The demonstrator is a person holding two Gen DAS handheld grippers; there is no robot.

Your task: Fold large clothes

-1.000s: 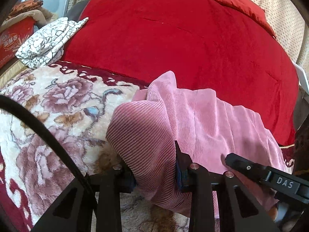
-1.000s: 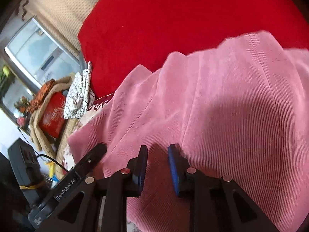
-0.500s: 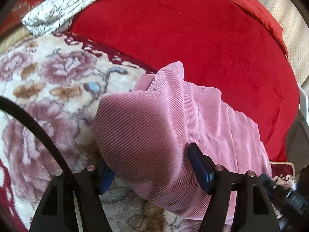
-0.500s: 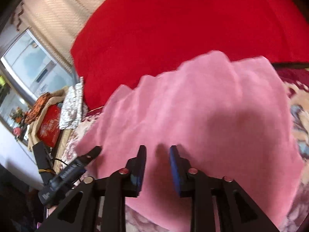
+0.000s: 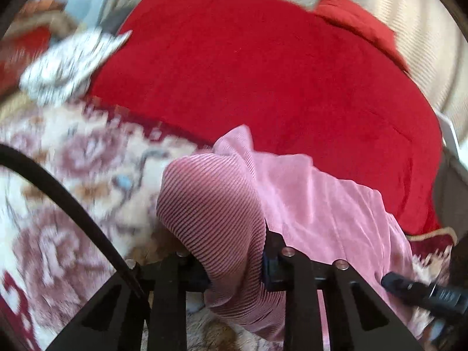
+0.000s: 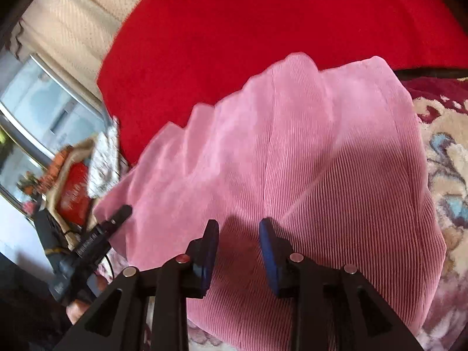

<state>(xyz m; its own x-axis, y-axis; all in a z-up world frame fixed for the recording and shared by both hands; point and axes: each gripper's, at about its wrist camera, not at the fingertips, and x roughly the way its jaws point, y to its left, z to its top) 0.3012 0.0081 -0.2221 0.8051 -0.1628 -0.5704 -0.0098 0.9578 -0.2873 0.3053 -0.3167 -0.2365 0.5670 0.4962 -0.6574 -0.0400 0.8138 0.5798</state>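
left gripper [image 5: 234, 266] has just closed, pinching a fold of the pink garment [image 5: 216, 204] at lower centre; right gripper [image 6: 238, 248] hovers open above the pink cloth.

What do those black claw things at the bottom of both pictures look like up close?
Each is a hand-held gripper: the left one and right one have two black angular fingers with triangular cut-outs and small silver studs. The right one's pads are dark blue. A black cable arcs past the left one. Seen from the right camera, the other tool carries small white lettering, too blurred to read.
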